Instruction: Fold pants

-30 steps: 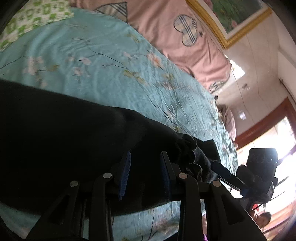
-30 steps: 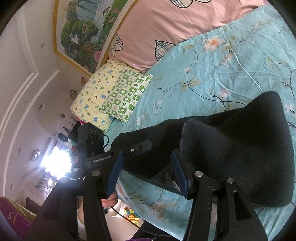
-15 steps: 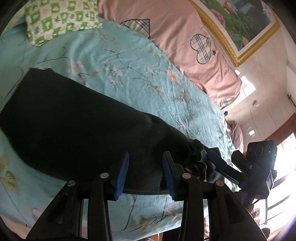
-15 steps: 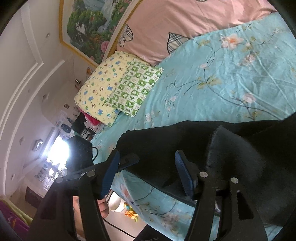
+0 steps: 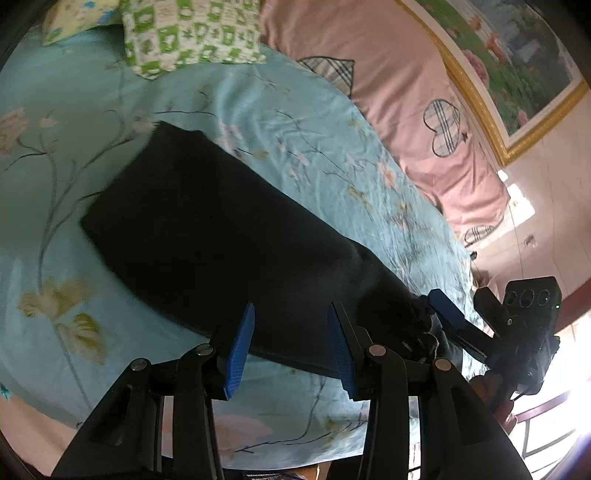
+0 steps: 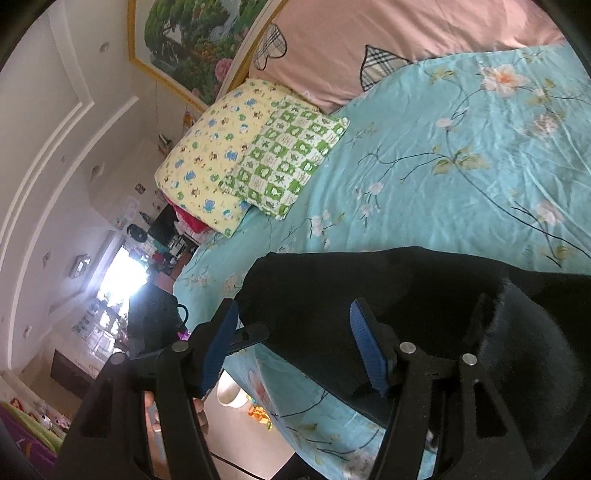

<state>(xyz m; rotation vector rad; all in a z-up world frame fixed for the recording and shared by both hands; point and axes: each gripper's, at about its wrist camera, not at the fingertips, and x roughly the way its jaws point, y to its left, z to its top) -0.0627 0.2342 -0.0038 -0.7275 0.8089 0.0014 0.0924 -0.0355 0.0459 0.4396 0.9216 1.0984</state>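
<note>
Nearest, left gripper (image 5: 290, 334) with blue-padded black fingers: jaws apart and just been opening, nothing pinched, hovering over the near edge of the folded black cloth pants (image 5: 229, 240). A second ago much closer to the cloth, black filling the lower view; now drawn back, whole folded rectangle in sight. Right gripper (image 6: 291, 341) likewise: jaws wide, just been opening, empty, above the pants' (image 6: 406, 302) near edge; cloth formerly humped up beside its right finger, now lying lower. Pants flat on the turquoise floral bedsheet (image 5: 314, 122), along its near side. Beyond the pants, green-and-white checked pillow (image 6: 286, 162), then pink heart-patterned quilt (image 6: 388, 33).
</note>
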